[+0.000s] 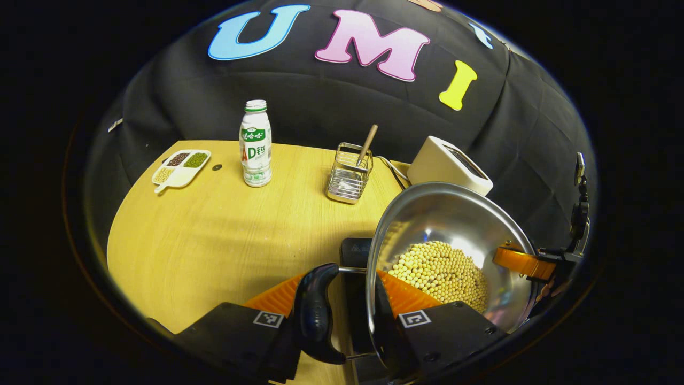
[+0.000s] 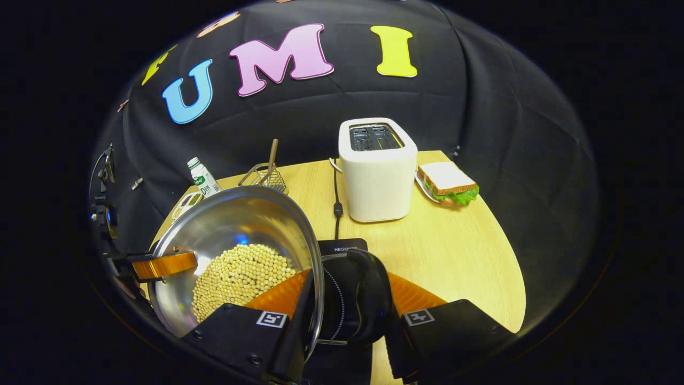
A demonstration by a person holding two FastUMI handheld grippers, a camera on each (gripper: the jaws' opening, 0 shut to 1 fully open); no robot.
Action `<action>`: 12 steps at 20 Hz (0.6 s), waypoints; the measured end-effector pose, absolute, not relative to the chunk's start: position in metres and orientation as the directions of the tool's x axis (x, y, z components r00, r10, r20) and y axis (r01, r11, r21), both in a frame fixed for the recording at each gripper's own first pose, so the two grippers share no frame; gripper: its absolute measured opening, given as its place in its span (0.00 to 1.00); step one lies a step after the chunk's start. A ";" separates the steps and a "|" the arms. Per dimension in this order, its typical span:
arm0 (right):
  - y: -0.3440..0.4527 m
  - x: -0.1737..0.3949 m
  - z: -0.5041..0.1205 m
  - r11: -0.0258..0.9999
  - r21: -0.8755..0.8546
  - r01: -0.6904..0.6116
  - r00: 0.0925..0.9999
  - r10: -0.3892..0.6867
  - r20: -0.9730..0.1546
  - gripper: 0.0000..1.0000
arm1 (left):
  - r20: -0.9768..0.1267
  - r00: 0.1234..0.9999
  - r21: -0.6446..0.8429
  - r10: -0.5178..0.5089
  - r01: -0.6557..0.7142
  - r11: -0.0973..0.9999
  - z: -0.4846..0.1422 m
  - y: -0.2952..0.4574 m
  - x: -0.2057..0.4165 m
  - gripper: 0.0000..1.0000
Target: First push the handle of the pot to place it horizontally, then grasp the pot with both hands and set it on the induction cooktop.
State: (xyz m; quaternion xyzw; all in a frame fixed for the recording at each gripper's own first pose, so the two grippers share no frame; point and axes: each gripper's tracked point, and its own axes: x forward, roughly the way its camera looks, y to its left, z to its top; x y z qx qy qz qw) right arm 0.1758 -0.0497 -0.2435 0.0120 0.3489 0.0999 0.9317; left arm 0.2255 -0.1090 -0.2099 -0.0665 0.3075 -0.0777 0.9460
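- In the left gripper view, far left on the table (image 1: 214,240), we see one white tray (image 1: 181,167) with three little heaps of beans in it. It sits far from the pot, so we think it is out of the way.
- Next comes one bottle (image 1: 255,144), standing up straight.
- Then one wire basket (image 1: 350,174) with one wooden stick (image 1: 367,143) leaning in it.
- One white toaster (image 1: 449,163) stands just behind the pot.
- Our left gripper (image 1: 347,307) has its two orange fingers close together around one black handle (image 1: 315,313) and the rim of the pot (image 1: 454,219). Both fingers seem to press on this side of the pot.
- The pot is one shiny bowl full of yellow beans (image 1: 443,272). We hold it tipped between the two grippers, above the dark cooktop (image 1: 355,251).
- In the right gripper view, our right gripper (image 2: 344,307) does the same job on the other side. Its two fingers hug the second black handle (image 2: 368,297) and the rim, only a little way open.
- We think two grips are used because the pot is full and could spill.
- At the far right lies one sandwich (image 2: 448,184) on a plate, beside the toaster.
- We judge the pot is almost over the cooktop and only needs setting down flat.
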 end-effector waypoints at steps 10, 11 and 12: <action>-0.071 0.181 -0.276 0.979 0.095 -0.182 0.717 0.198 -0.668 0.64 | -0.592 0.785 -0.166 -0.183 0.104 0.981 -0.241 -0.127 0.230 0.64; -0.072 0.181 -0.279 0.979 0.096 -0.181 0.715 0.198 -0.671 0.64 | -0.593 0.784 -0.166 -0.182 0.102 0.981 -0.245 -0.127 0.231 0.65; -0.074 0.181 -0.284 0.979 0.097 -0.180 0.710 0.198 -0.676 0.64 | -0.600 0.779 -0.166 -0.181 0.100 0.981 -0.249 -0.128 0.230 0.64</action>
